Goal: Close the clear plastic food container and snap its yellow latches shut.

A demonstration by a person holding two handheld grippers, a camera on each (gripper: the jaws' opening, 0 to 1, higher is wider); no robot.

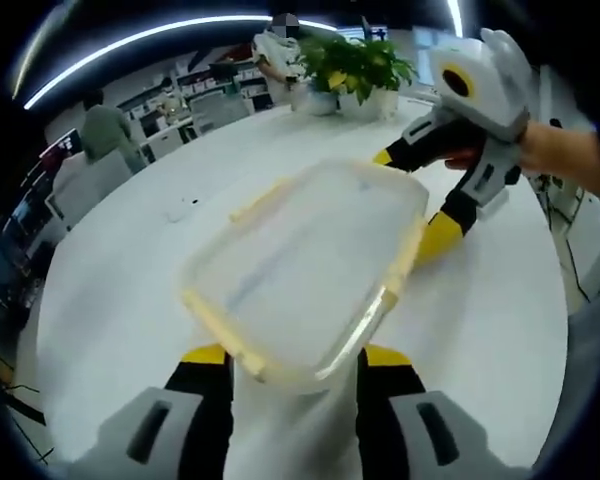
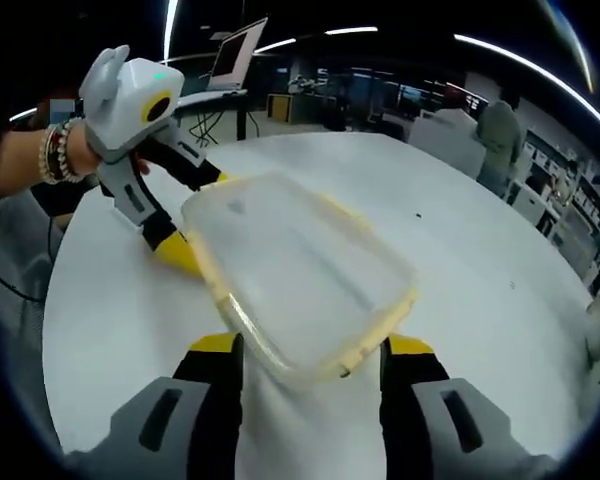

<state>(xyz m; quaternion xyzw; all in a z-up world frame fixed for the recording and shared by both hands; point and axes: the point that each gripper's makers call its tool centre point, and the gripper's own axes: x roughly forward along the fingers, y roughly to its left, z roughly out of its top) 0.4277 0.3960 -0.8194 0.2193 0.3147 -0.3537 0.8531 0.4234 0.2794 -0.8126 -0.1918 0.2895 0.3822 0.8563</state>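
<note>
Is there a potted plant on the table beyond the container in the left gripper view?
Yes, a leafy green potted plant stands on the white table at its far edge, beyond the clear plastic container.

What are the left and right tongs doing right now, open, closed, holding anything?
Left tongs: open, jaws straddling one end of the clear rectangular plastic food container.
Right tongs: open, jaws straddling the opposite end.

Frosted, translucent plastic container (image 1: 310, 270) with matt yellow latches (image 1: 212, 322) on a smooth, matt white table (image 1: 490, 330).
</note>
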